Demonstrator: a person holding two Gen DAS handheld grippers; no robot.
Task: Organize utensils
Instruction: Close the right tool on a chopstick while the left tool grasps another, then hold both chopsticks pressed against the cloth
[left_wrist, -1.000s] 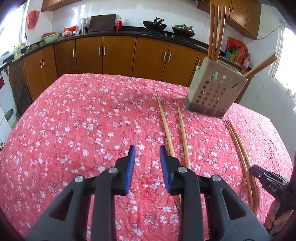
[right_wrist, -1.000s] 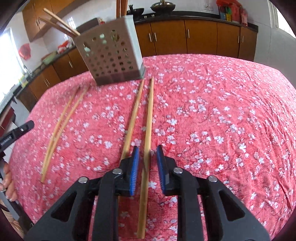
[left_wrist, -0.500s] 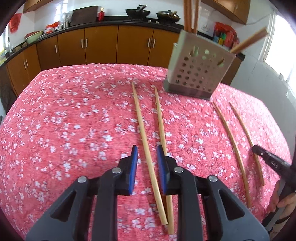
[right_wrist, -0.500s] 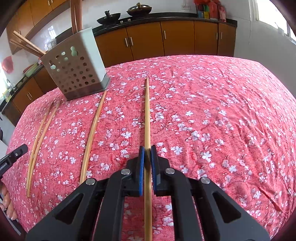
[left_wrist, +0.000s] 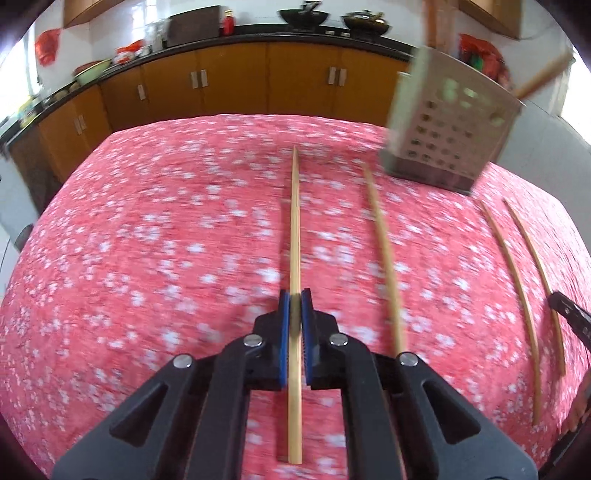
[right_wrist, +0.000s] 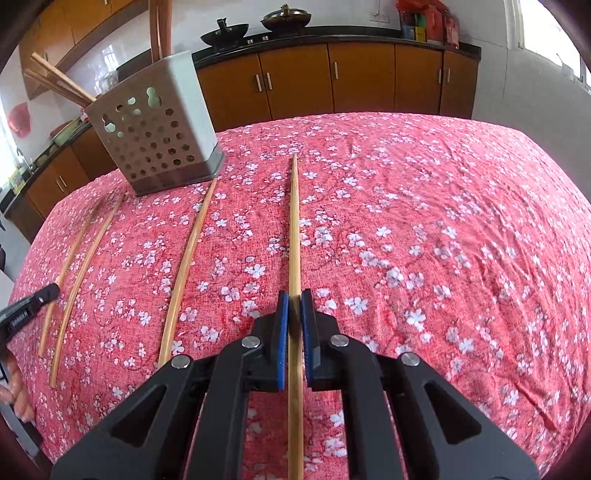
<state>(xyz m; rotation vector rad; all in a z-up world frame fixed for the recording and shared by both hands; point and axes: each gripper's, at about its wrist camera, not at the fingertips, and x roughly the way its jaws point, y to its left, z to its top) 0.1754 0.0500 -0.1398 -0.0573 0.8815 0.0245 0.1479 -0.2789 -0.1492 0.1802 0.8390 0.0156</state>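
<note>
Several wooden chopsticks lie on the red flowered tablecloth (left_wrist: 147, 240) in front of a perforated metal holder (left_wrist: 447, 129) with more chopsticks standing in it. My left gripper (left_wrist: 294, 295) has its jaws closing on one chopstick (left_wrist: 294, 221), and the blue pads press on both its sides. A second chopstick (left_wrist: 384, 258) lies just to its right. In the right wrist view my right gripper (right_wrist: 294, 295) is shut on another chopstick (right_wrist: 294, 221). A loose chopstick (right_wrist: 186, 266) lies to its left, below the holder (right_wrist: 155, 125).
Two thin chopsticks (left_wrist: 513, 295) curve along the cloth at the far right of the left view, beside the tip of the other gripper (left_wrist: 569, 317). Kitchen cabinets (right_wrist: 332, 81) and a counter with woks stand behind the table. A hand (right_wrist: 14, 384) shows at the left edge.
My left gripper moved over the leftmost chopstick and closed on it. My right gripper, open around its chopstick a second ago, shut on it and has hardly moved since.
</note>
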